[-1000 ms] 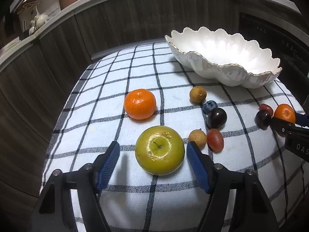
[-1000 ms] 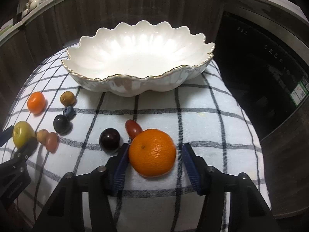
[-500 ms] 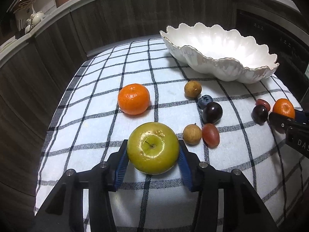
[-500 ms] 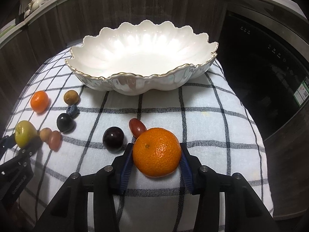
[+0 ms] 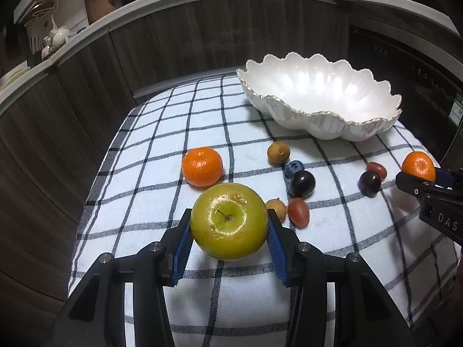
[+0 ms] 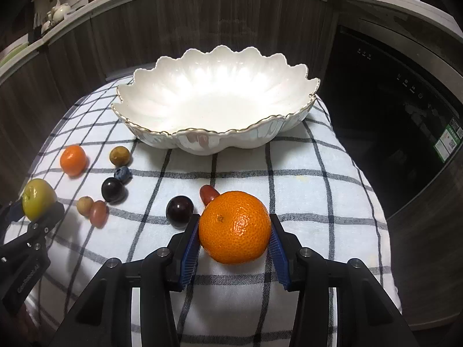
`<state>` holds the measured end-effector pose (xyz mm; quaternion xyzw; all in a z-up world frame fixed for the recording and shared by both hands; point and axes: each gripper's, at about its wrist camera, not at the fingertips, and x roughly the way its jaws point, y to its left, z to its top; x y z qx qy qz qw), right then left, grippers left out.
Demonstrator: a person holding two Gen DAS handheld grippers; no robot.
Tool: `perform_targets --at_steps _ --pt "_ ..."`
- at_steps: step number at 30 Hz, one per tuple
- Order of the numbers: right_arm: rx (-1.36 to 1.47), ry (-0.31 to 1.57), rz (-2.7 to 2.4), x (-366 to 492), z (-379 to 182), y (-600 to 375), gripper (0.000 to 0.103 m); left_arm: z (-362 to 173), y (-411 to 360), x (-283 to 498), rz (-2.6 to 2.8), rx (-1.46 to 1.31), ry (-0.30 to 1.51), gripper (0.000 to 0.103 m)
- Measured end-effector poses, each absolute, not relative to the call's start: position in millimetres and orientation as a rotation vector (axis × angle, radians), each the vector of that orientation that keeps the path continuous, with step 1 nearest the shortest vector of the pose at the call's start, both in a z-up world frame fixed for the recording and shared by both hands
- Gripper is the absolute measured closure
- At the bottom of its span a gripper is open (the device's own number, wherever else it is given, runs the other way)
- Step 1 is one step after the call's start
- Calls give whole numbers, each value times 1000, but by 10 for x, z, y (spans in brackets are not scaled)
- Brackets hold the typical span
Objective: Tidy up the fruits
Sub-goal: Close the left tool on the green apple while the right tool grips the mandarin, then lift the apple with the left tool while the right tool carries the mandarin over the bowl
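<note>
**Fruit inventory: two tools each gripping one piece**

- Left tool [image 5: 229, 241]: its blue pads are clamping a green apple [image 5: 229, 221], stem dimple facing the camera; the jaws have just been closing onto it. The apple is sitting near the tabletop's front left part.
- Right tool [image 6: 235, 244]: its jaws, which have just been closing, are gripping a large orange [image 6: 235, 227] near the front right edge. White lettering on its black body is reading "DAS" in the left wrist view before being cut off by the frame.
- Left tool's side, in the right wrist view, is carrying small white writing, too blurred to read fully.
- Checked cloth [image 6: 303, 179] is covering the tabletop.
- White scalloped bowl [image 6: 214, 104], gold-rimmed, is standing at the far right corner.
- Loose fruit lying mid-cloth: small mandarin [image 5: 202, 166], two brown longans [image 5: 278, 152], blueberry [image 5: 293, 168], two dark plums [image 5: 301, 183], two red grapes [image 5: 298, 216].
- A green label [image 6: 448, 141] is showing on the dark appliance beyond the right edge; its text is unreadable.
</note>
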<state>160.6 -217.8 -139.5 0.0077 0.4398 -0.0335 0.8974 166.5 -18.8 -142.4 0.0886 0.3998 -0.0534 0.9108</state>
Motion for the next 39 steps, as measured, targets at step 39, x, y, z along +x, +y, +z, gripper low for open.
perform_targets --at_steps 39 --pt "39 765 -73 1825 -733 -2365 57 -700 -562 2052 -220 144 736 56"
